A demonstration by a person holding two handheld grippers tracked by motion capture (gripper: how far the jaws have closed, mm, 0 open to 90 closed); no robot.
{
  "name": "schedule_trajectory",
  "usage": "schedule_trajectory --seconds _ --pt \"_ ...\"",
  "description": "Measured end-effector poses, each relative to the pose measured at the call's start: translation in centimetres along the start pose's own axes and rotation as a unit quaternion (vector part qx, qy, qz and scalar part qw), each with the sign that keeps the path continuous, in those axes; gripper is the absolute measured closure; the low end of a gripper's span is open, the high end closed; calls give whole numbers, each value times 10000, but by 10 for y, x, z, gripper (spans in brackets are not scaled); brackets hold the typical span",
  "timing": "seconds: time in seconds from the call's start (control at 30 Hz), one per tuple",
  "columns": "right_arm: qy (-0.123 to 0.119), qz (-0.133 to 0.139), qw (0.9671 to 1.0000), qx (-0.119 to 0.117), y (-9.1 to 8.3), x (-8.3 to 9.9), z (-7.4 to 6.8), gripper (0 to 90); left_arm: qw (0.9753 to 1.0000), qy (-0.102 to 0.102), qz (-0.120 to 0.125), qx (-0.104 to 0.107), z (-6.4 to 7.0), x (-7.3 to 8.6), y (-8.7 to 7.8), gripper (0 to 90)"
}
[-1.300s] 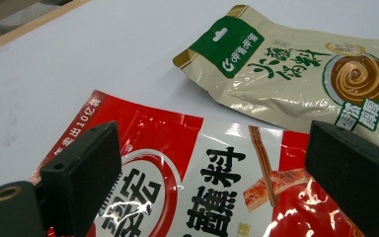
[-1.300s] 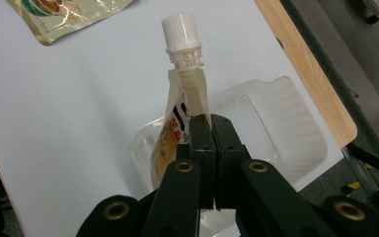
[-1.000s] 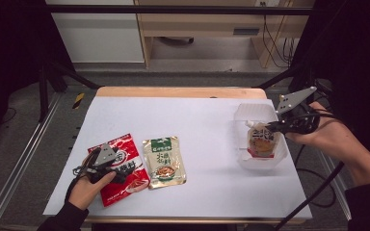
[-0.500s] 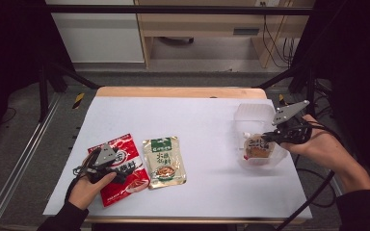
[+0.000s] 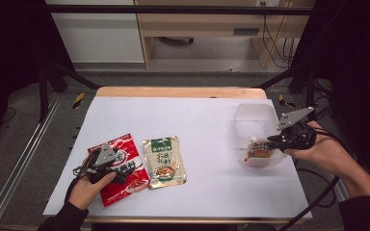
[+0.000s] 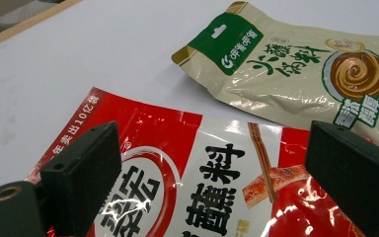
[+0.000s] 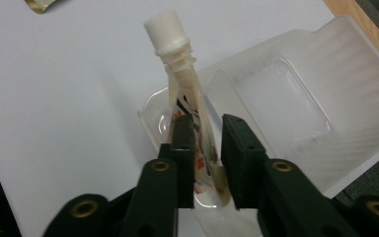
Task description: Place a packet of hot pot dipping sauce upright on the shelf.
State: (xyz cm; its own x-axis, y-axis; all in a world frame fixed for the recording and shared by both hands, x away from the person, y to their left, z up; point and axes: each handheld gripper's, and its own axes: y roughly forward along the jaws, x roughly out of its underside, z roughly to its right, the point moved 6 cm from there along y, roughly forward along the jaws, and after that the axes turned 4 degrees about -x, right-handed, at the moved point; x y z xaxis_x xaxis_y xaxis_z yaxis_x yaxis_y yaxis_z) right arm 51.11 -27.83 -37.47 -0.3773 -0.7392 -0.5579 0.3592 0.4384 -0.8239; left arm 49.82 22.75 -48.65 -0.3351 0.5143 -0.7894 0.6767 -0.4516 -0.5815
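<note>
Right gripper (image 7: 205, 140) squeezed spout pouch (image 7: 190, 116) over clear tray (image 7: 325, 118), far right. Left gripper (image 6: 212, 173) hung open over red packet (image 6: 217, 197). Thin pinch; pouch could slip.

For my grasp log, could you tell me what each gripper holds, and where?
The right gripper clamps the spouted pouch mid-body, below its cap. The left gripper, open over the red packet, holds nothing.

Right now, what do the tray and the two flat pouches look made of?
Tray: thin clear plastic, frosted and see-through, moulded walls. Red pouch and green-topped pouch: glossy printed film, probably plastic laminate, judging by glare and wrinkles.
</note>
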Motion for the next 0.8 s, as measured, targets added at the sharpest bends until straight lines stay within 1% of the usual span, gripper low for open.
schedule_trajectory --seconds 0.13,0.23,0.27,0.3,0.33,0.37,0.47,0.5,0.57,0.6,0.63,0.67,0.7,0.73,0.8 --pt "-2 71 9998 162 -1 -2 -4 530 10000 -5 1 -25 -1 0 0 71" --pt "-47 222 9991 370 -4 -8 -7 330 10000 8 -7 -26 -1 0 0 71" --pt "-28 249 9986 459 -4 -11 -8 259 10000 13 -10 -27 -1 0 0 71" --pt "-34 314 9976 619 -5 -15 -8 209 10000 15 -6 -21 0 0 0 71" --pt "-68 390 9965 739 -6 -19 -9 186 10000 21 -6 -19 0 0 0 71" --pt "-61 467 9960 766 -6 -23 -11 157 10000 26 -9 -22 0 0 0 71" --pt "-54 699 9936 882 -6 -37 -18 112 10000 50 -27 -34 -1 0 0 71" --pt "-47 737 9932 901 -6 -41 -22 104 10000 52 -28 -32 -1 0 0 71" --pt "-29 873 9913 987 -4 -49 -31 107 10000 46 -49 1 0 1 -1 71" --pt "8 886 9901 1089 -3 -53 -35 107 10000 44 -56 -7 0 1 -1 71" --pt "42 958 9884 1175 -1 -57 -40 107 10000 40 -58 -12 0 1 -1 71" --pt "37 1059 9875 1163 1 -61 -47 111 10000 40 -59 -1 0 1 -1 71" --pt "-16 1122 9869 1162 4 -65 -54 119 10000 37 -64 11 0 1 -1 70" --pt "-45 1133 9863 1201 7 -69 -62 123 10000 43 -69 6 1 1 -1 68" --pt "-113 1124 9871 1134 15 -75 -78 137 9999 61 -96 17 1 1 -1 62"
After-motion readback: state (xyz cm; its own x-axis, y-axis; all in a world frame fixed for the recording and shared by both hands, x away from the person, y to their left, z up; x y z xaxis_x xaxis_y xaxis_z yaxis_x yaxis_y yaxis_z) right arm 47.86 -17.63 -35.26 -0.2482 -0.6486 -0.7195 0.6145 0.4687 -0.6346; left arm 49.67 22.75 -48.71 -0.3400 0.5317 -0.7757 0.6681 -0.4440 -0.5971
